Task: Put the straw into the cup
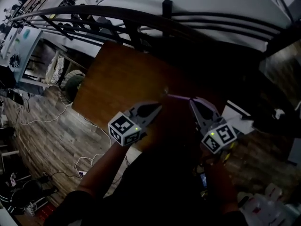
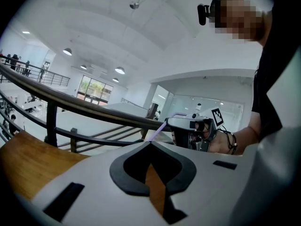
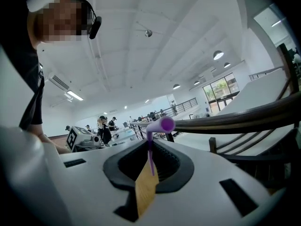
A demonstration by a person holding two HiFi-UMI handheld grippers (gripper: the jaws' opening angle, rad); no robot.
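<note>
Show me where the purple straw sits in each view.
Head view: purple bendy plastic straw, centre, lying crosswise.
Left gripper view: straw centre, slanting up-right from the jaw tips.
Right gripper view: straw centre, upright between the jaws.
Shared landmark: dark metal railing.

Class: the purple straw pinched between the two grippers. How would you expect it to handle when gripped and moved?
The straw is probably light: thin and hollow at its open end. It likely flexes, since it bends over above the right gripper. Spanning to the left gripper, such a slim tube may kink or slip if the jaws pull unevenly.
</note>
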